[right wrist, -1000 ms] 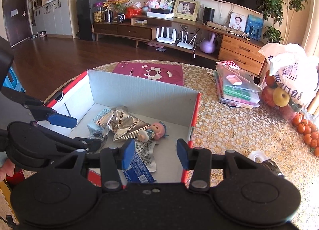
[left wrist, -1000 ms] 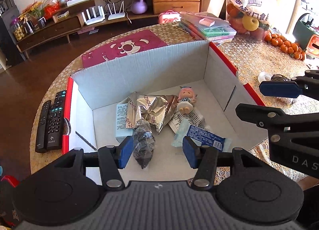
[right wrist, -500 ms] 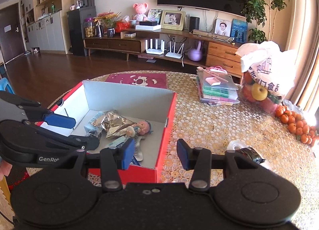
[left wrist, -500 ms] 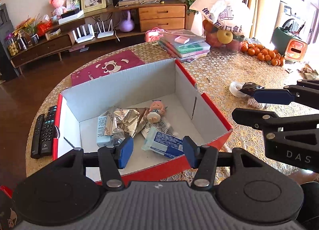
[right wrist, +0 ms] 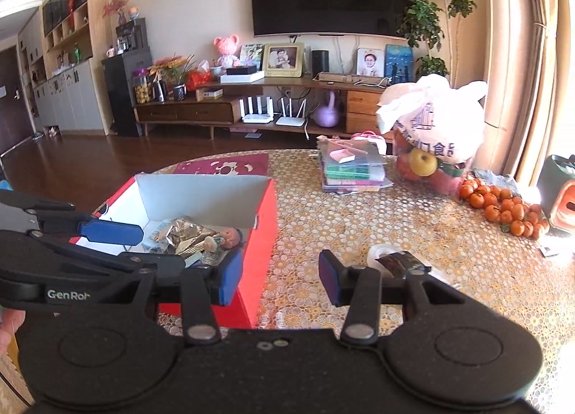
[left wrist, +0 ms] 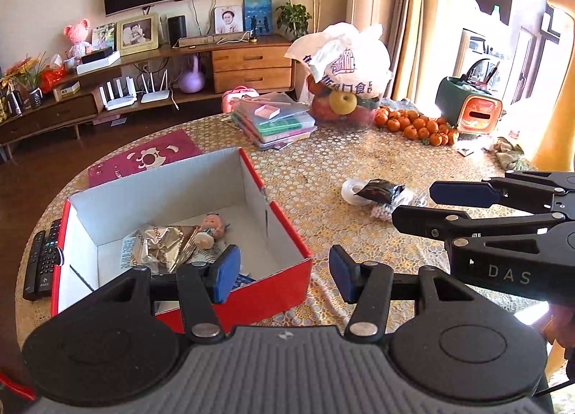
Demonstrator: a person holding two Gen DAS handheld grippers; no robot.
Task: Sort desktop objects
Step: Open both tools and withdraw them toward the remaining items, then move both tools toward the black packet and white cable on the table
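A red cardboard box [left wrist: 287,231] [right wrist: 264,220] stands on the table with a silver foil packet [left wrist: 169,241] [right wrist: 185,232], a small doll [left wrist: 212,227] [right wrist: 226,236] and paper packets inside. My left gripper [left wrist: 282,275] hovers open and empty over the box's near right corner. My right gripper [right wrist: 278,279] is open and empty, just right of the box. A white tape roll [left wrist: 354,191] [right wrist: 381,254] and a black packet [left wrist: 381,189] [right wrist: 400,261] lie on the table to the right, beyond the right gripper.
Two black remotes [left wrist: 43,259] lie left of the box. A pink mat [left wrist: 143,159], a stack of folders [left wrist: 273,123], a bag of fruit [left wrist: 345,69], loose oranges [left wrist: 413,125] and a green and orange container [left wrist: 467,110] fill the far table.
Both grippers have drawn back and risen away from the box interior and turned right. The dark packet seen between the left fingers a second ago is no longer there.
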